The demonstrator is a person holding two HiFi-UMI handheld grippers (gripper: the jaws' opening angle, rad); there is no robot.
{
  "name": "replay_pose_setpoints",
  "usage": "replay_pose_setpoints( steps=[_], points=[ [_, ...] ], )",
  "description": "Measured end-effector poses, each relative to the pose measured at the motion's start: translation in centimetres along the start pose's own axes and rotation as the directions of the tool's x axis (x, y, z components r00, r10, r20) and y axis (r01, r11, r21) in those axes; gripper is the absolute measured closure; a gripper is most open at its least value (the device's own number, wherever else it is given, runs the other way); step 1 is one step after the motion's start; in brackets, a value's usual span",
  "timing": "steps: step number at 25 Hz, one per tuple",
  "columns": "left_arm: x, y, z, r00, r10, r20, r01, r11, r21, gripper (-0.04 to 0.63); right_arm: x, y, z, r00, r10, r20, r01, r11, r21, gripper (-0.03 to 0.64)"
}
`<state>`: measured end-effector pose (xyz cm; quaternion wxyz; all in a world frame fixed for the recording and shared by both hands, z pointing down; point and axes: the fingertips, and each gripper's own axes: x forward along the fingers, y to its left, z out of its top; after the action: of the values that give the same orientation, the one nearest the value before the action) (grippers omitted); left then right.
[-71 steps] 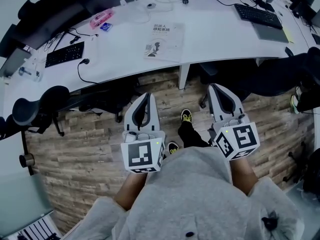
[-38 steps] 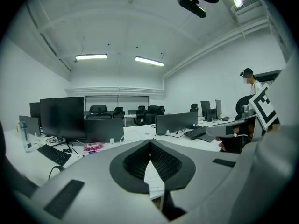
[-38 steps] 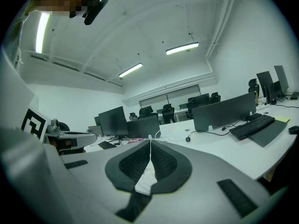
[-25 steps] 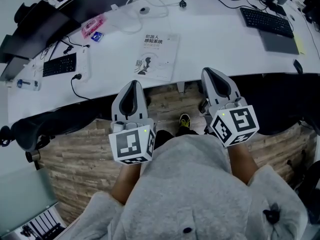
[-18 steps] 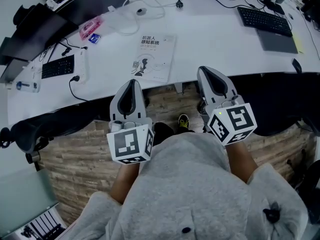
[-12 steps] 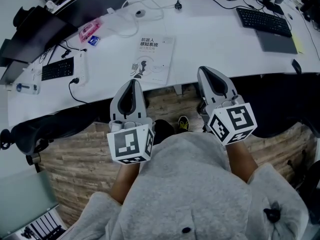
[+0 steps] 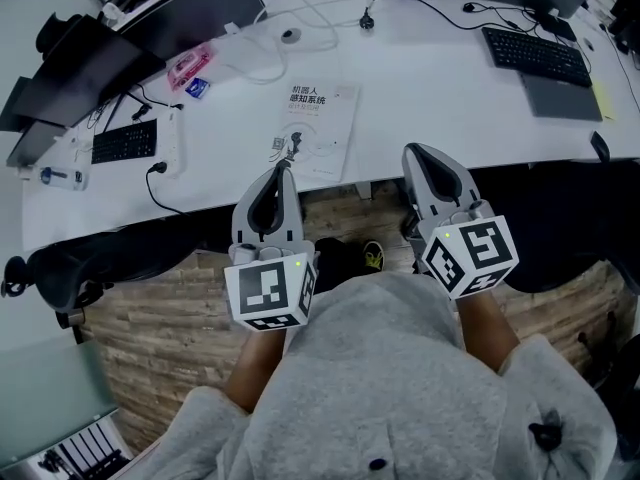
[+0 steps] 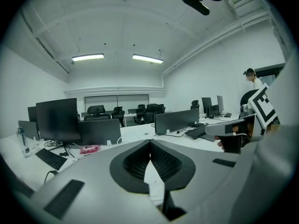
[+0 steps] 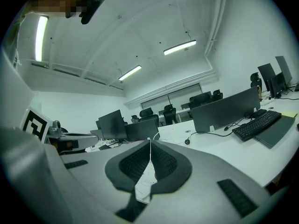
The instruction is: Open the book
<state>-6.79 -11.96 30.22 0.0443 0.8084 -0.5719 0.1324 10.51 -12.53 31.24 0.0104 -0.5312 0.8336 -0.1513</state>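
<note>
While both tools are held out in front of the person, neither one grips anything. Left tool (image 7: 286, 167): in the left gripper view (image 8: 150, 143) its jaws are pressed together at the tips, ribbed pads meeting along a thin seam, with nothing caught between them. Right tool (image 7: 413, 154): the right gripper view (image 9: 150, 141) shows the same condition, tips closed on each other and empty.

The book (image 7: 316, 131) lies closed and flat, cover up, on the white table (image 7: 450, 98), close to the table's near edge and roughly midway between the two tools. In the head view the tip of the left tool overlaps the book's near left corner; whether it touches cannot be told. The right tool sits over the table's near edge, to the right of the book and apart from it. Part of the pale cover (image 8: 154, 181) is visible through the gap behind the closed tips in the left gripper view, and likewise (image 9: 144, 183) in the right gripper view.

Also on the table: a black keyboard (image 7: 537, 54) at the far right, a second keyboard (image 7: 124, 141) at the left, a pink packet (image 7: 190, 65) at the far left, and a white cable (image 7: 262, 48) beyond the book.
</note>
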Motion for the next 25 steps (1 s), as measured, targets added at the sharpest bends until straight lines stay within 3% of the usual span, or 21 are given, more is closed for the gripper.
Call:
replay_pose_setpoints(
  steps=[13, 25],
  points=[
    [2.4, 1.0, -1.3, 0.999, -0.039, -0.032, 0.04, 0.999, 0.029, 0.586, 2.2, -0.9, -1.2, 1.0, -0.025, -0.011, 0.025, 0.999, 0.031, 0.591],
    [6.0, 1.9, -3.8, 0.984, -0.136, -0.117, 0.142, 0.989, 0.037, 0.586, 4.4, -1.8, -2.8, 0.992, -0.089, -0.085, 0.094, 0.994, 0.051, 0.591]
  ],
)
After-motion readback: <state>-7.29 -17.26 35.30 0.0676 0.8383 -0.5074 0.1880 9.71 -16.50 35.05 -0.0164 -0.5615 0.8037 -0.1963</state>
